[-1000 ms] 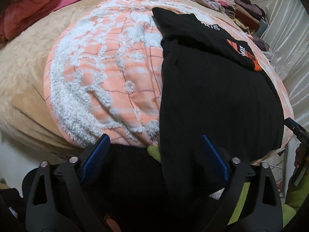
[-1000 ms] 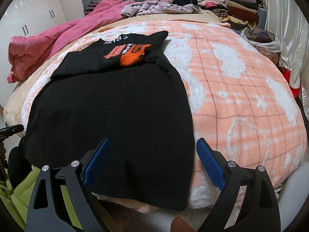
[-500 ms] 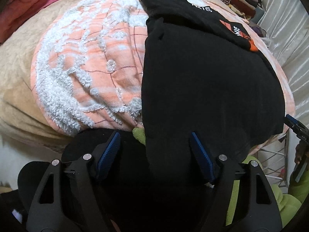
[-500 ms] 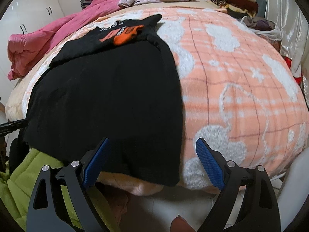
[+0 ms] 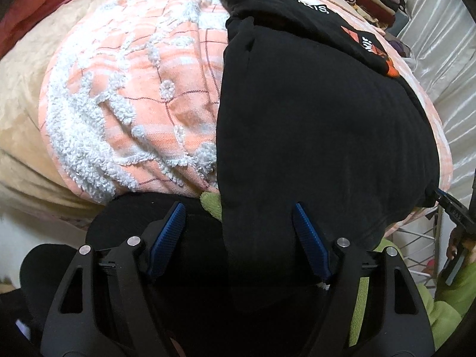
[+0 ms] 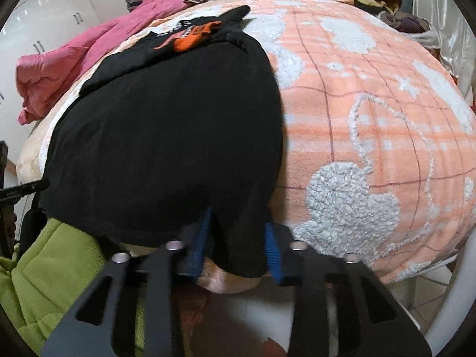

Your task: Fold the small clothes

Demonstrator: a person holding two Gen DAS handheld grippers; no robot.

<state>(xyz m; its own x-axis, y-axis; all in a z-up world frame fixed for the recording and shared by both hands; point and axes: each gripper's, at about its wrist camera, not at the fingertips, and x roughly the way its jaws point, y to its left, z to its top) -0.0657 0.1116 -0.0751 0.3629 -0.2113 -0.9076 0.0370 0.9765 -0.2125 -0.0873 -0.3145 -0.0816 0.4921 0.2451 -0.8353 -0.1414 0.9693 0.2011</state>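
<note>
Right wrist view: the black top [image 6: 166, 136] lies flat on the bed, over the orange and white blanket [image 6: 372, 125]. Its near edge hangs over the side of the bed. The right gripper [image 6: 238, 238] has just been closing, and its blue fingers [image 6: 200, 238] now pinch the near right corner of the black top between them. The picture is a bit blurry there.

Left wrist view: the near left corner of the black top [image 5: 312, 119] hangs down between the fingers [image 5: 309, 238] of the left gripper [image 5: 238, 238]. Those fingers have closed a little but stand well apart. The right finger is just beside the cloth, the left finger is clear of it, and I cannot tell if any finger presses on it.

A second black top with orange print [image 6: 193, 38] lies at the far end, partly under the first. A pink quilt [image 6: 68, 68] is bunched up at the far left of the bed.
</note>
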